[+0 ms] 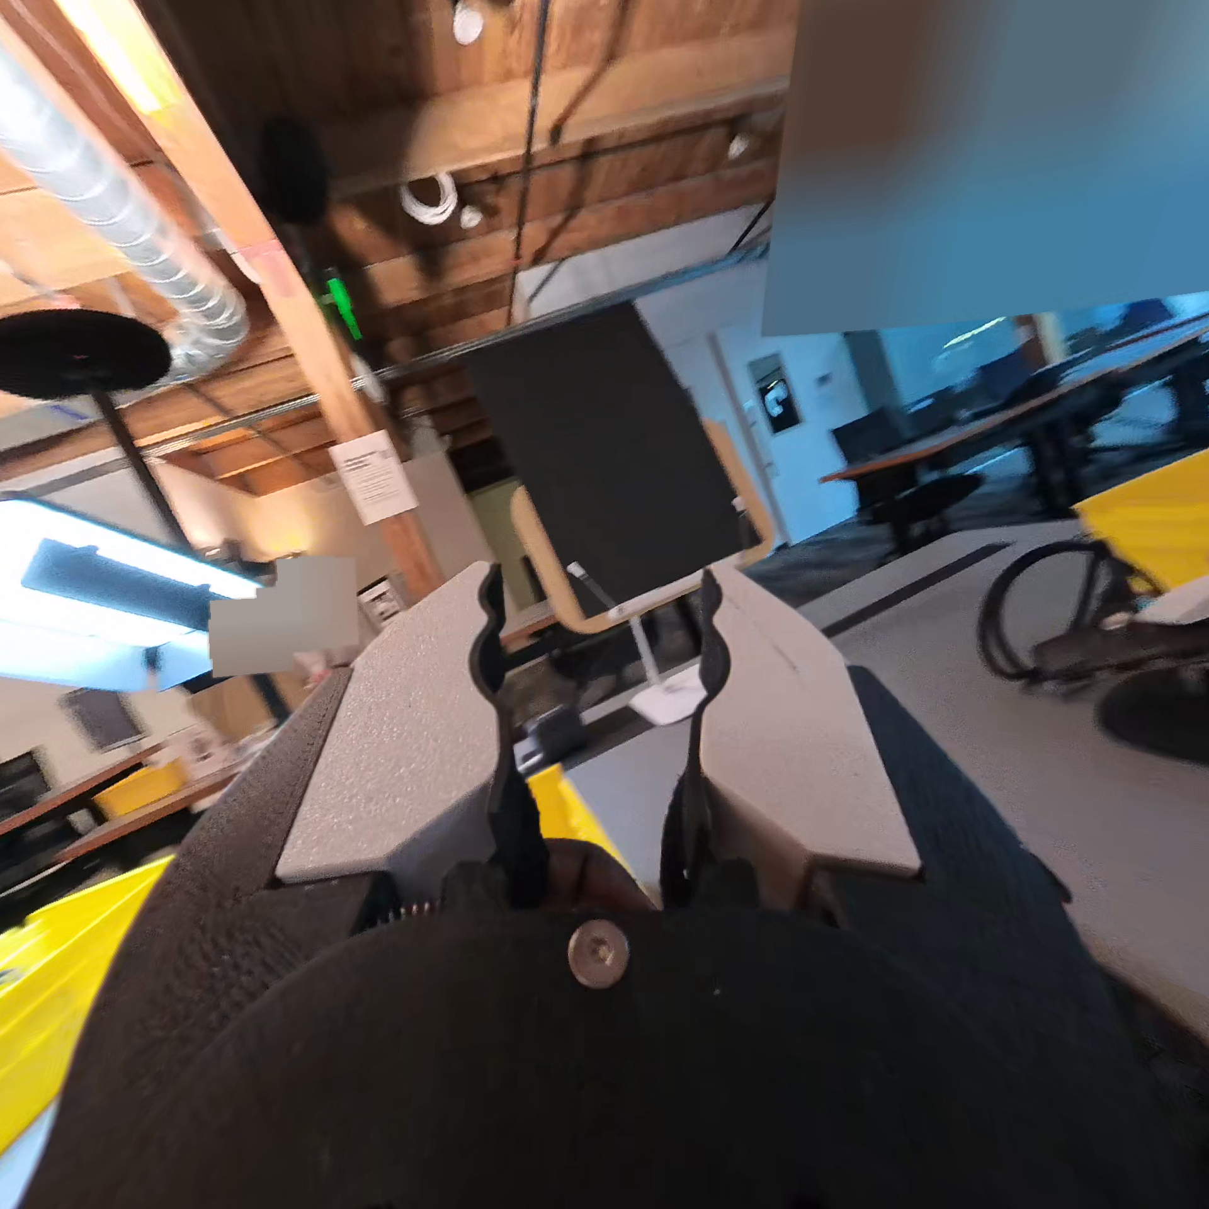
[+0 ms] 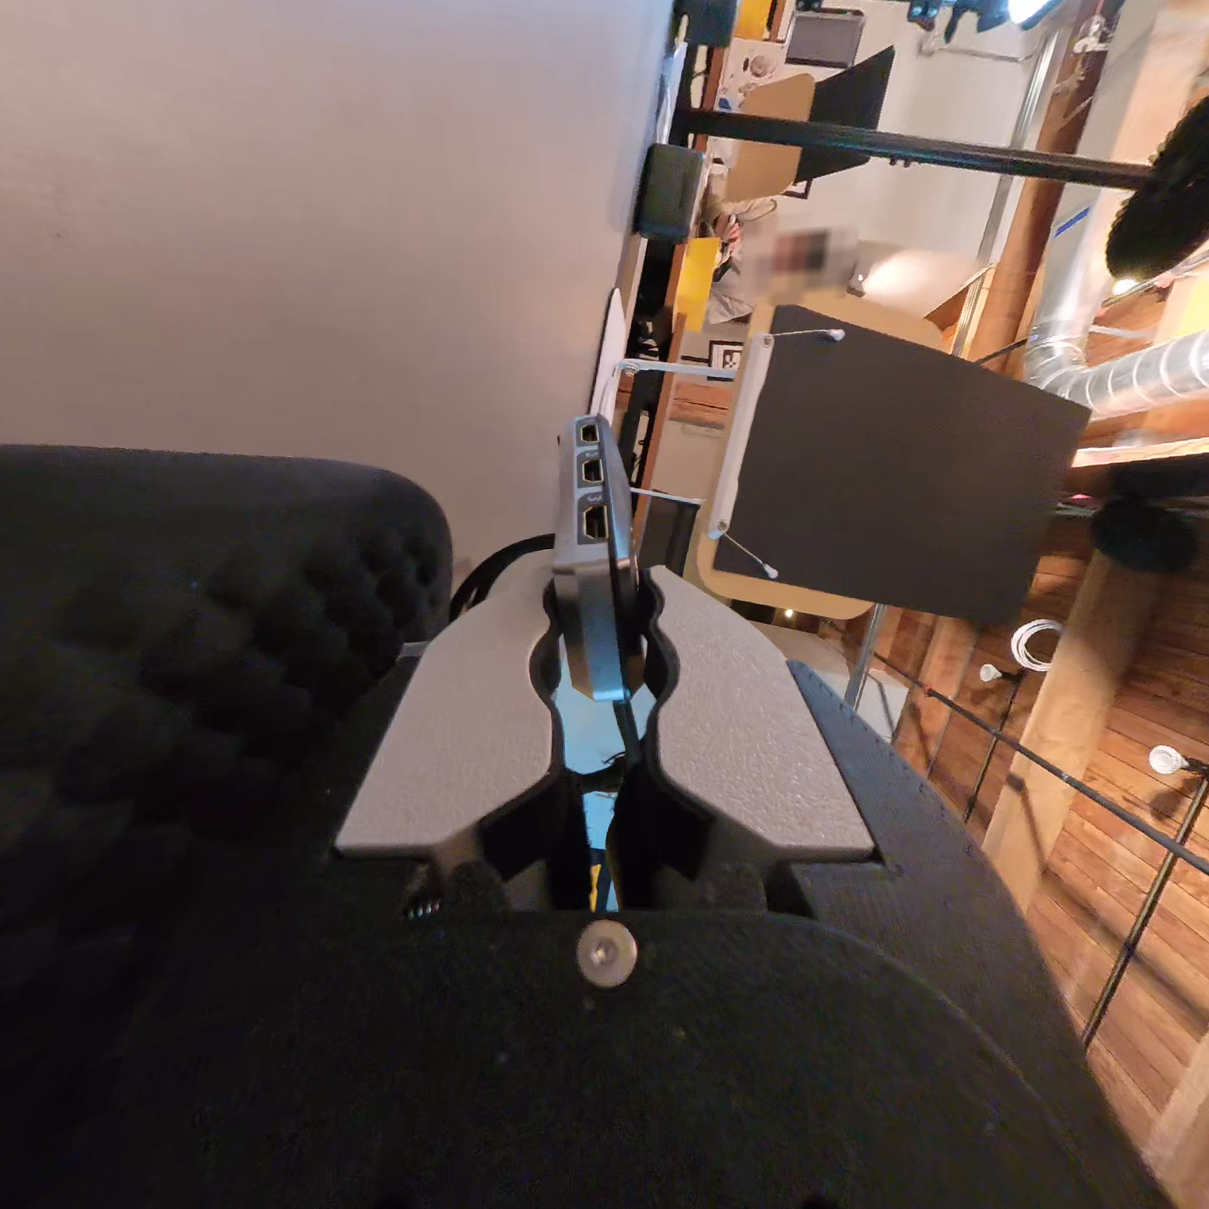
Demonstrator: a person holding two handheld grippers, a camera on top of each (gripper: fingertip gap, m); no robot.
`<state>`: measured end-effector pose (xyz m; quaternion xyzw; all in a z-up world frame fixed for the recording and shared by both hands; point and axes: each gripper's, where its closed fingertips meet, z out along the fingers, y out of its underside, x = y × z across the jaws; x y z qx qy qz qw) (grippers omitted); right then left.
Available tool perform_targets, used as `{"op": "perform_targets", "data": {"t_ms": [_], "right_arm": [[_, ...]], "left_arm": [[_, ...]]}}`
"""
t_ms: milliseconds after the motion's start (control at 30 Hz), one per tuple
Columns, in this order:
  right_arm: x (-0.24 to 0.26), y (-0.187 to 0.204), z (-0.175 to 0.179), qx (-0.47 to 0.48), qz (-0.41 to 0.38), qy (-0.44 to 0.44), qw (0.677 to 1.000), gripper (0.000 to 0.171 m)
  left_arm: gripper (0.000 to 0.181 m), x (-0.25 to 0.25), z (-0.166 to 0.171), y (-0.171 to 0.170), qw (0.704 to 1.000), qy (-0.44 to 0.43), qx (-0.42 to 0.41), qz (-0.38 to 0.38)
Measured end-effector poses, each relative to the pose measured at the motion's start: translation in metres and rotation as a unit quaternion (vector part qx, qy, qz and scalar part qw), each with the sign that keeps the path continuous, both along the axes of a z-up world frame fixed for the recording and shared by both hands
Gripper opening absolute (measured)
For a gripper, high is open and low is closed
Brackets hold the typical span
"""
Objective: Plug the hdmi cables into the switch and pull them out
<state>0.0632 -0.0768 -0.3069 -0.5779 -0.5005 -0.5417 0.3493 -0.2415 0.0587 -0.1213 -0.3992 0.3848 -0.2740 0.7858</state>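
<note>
In the right wrist view my right gripper (image 2: 598, 585) is shut on the grey HDMI switch (image 2: 592, 497), clamping one end so it juts out past the fingertips. Three ports show along its edge, and all are empty. A black cable (image 2: 487, 566) loops just behind the switch. In the left wrist view my left gripper (image 1: 600, 579) is open and empty, raised above the grey table (image 1: 916, 752) and pointing out into the room. Coiled black cables (image 1: 1011, 615) lie on the table to its right.
Yellow bins stand at the table's right (image 1: 1151, 523) and lower left (image 1: 65, 981). A black board on a white stand (image 1: 608, 471) rises beyond the table edge. A round black base (image 1: 1158, 713) sits by the cables. Dark knitted fabric (image 2: 196, 621) fills the right view's left side. About 40 cm separates my left fingertips from my right.
</note>
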Motion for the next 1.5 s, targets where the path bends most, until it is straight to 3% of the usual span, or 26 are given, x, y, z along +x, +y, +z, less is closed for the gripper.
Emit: {"op": "perform_targets", "data": {"t_ms": [100, 267, 433, 567, 667, 833, 900, 1100, 1333, 1500], "right_arm": [[0.004, 0.001, -0.011, -0.012, -0.006, -0.009, 1.000, 0.022], [0.024, -0.008, -0.017, -0.014, -0.026, -0.061, 0.998, 0.020], [0.069, -0.036, 0.085, 0.148, -0.082, -0.101, 0.980, 0.020], [0.053, -0.036, 0.131, 0.180, -0.020, -0.154, 0.971, 0.020], [0.034, -0.020, 0.109, 0.134, 0.031, -0.165, 0.977, 0.020], [0.015, -0.005, 0.017, 0.018, 0.070, -0.097, 0.993, 0.020], [0.010, -0.005, -0.003, 0.003, 0.070, -0.079, 0.994, 0.021], [-0.005, -0.011, -0.017, -0.035, 0.082, 0.039, 0.995, 0.024], [-0.021, -0.022, -0.040, -0.135, 0.086, 0.155, 0.975, 0.028], [-0.026, -0.029, -0.042, -0.198, 0.072, 0.197, 0.957, 0.035]], "left_arm": [[0.057, -0.025, -0.004, 0.020, 0.997, 0.016, -0.003, 0.076], [0.055, -0.061, -0.001, 0.035, 0.990, 0.003, -0.006, 0.141], [0.052, -0.077, 0.009, 0.032, 0.990, -0.041, -0.006, 0.132], [0.051, -0.071, 0.008, 0.029, 0.993, -0.054, -0.009, 0.109], [0.051, -0.064, 0.004, 0.030, 0.993, -0.040, -0.004, 0.110], [0.051, -0.055, -0.001, 0.031, 0.993, -0.014, 0.004, 0.113], [0.051, -0.053, -0.002, 0.030, 0.994, -0.012, 0.005, 0.106], [0.051, -0.046, -0.003, 0.025, 0.995, -0.001, 0.014, 0.097], [0.051, -0.038, -0.009, 0.023, 0.995, 0.025, 0.024, 0.090], [0.051, -0.045, -0.020, 0.039, 0.990, 0.052, -0.007, 0.134]]}}
